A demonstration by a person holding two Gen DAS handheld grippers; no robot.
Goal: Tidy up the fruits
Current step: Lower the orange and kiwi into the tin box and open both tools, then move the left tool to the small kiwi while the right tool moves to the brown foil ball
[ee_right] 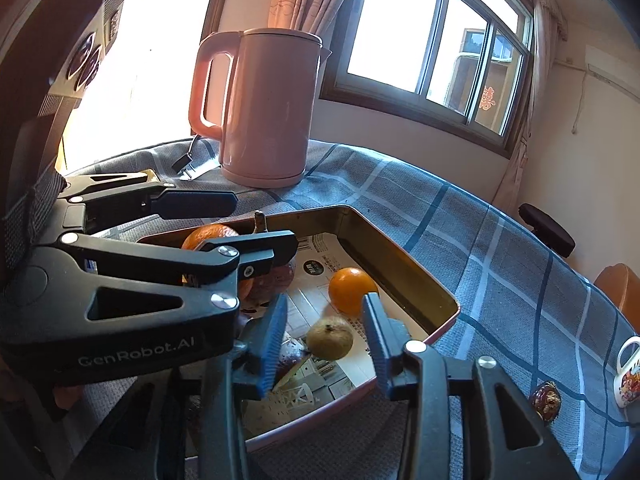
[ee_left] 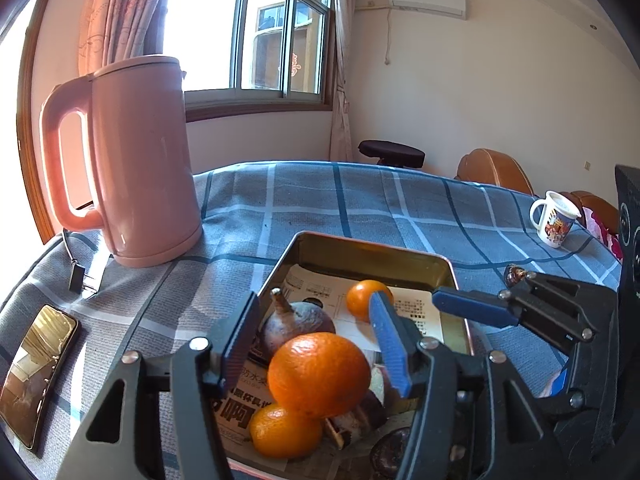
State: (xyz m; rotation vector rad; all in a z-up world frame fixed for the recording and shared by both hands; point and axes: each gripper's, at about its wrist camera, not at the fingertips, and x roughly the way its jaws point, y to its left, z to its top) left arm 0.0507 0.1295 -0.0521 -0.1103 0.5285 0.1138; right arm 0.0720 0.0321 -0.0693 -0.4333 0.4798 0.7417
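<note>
A round orange mandarin (ee_left: 319,374) is positioned between the spread left gripper (ee_left: 316,344) fingers above the rectangular metal tin (ee_left: 362,246); contact cannot be told. The right gripper (ee_right: 324,334) is held released.

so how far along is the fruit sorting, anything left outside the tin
Mostly done: the tin already holds two oranges and a pear. In hand: the left gripper is open around a third orange above the tin. Left: lowering that one in. The right gripper is open and empty. No fruit shows on the cloth.
</note>
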